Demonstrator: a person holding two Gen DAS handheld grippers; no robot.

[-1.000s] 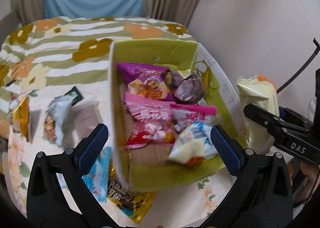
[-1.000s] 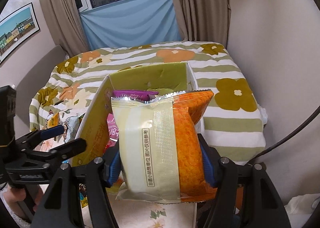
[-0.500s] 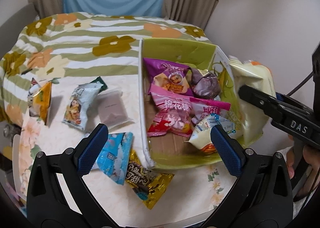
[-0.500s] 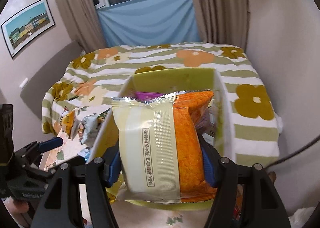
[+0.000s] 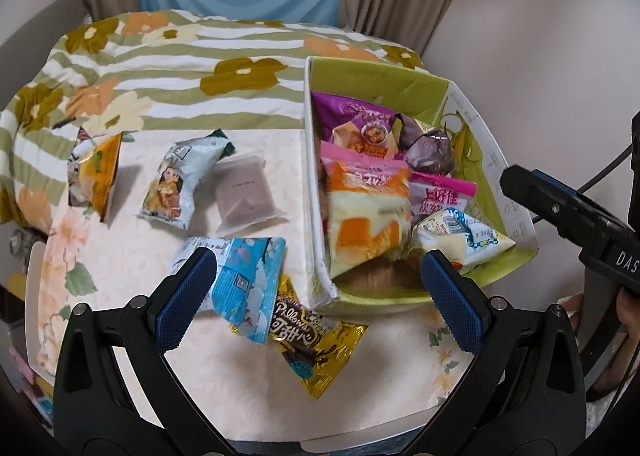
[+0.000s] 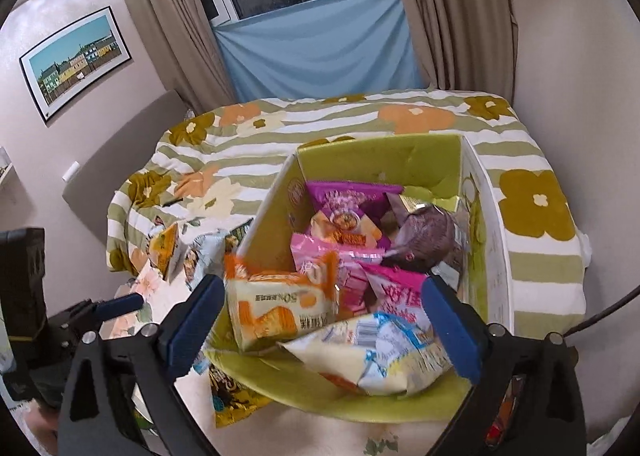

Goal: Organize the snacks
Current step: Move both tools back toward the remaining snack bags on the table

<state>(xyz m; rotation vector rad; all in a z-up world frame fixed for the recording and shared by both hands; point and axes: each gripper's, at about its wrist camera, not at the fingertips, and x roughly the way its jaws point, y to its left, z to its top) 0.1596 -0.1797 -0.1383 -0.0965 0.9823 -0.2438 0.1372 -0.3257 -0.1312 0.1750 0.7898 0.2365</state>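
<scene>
A green cardboard box [image 5: 516,216] holds several snack packets. An orange-and-cream packet [image 6: 280,308] lies blurred against the box's left wall, also in the left wrist view [image 5: 368,216]. My right gripper [image 6: 320,308] hangs over the box's near end with its jaws opening; the packet is below and between them, untouched by the pads. My left gripper [image 5: 316,268] is open over the box's near left corner, holding nothing. On the table left of the box lie a light blue packet [image 5: 248,280] and a gold packet [image 5: 312,340].
Farther left on the table are a frosted grey-pink packet [image 5: 244,192], a pale cartoon packet [image 5: 176,180] and an orange packet [image 5: 94,176]. A bed with a flowered striped cover [image 6: 360,124] stands behind. A wall [image 5: 540,36] is close on the right.
The right gripper has let go of the orange-and-cream packet, which dropped into the box. The left gripper has shifted so that more of the table left of the box shows.
</scene>
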